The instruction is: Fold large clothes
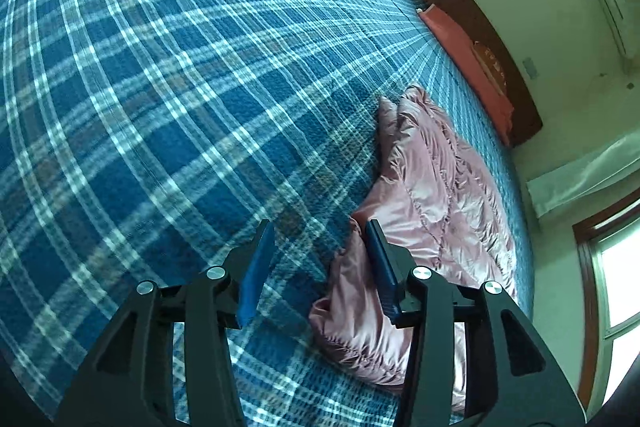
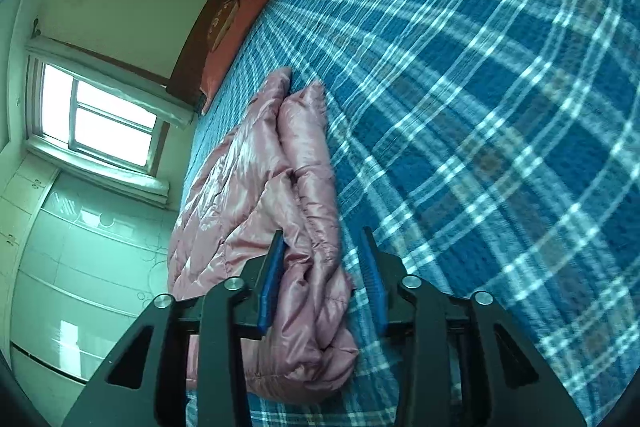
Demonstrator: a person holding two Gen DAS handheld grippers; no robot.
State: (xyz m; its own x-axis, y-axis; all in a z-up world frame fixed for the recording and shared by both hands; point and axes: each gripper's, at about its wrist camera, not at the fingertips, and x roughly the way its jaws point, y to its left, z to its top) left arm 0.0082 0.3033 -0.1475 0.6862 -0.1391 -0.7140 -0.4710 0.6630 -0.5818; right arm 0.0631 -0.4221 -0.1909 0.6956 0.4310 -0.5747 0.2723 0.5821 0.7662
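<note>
left gripper point(image 1: 320, 227): lower middle of frame; two black angular arms with triangular cut-outs
left pads point(image 1: 256, 275): flat blue strips on the inner faces
left screws: four round silver heads across the linkage
right gripper point(image 2: 323, 235): lower middle of frame; same black frame, same cut-outs
right pads point(image 2: 272, 279): blue, ribbed
right screws: four silver heads

No legible text; headboard point(image 1: 490, 61) carving perhaps lettering, too blurred.

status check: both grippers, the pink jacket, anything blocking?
Left gripper open, empty, beside the shiny pink quilted puffer jacket. Right gripper open astride its near fold, not pinching. Jacket bunched on blue plaid bedspread. Nothing blocking.
</note>
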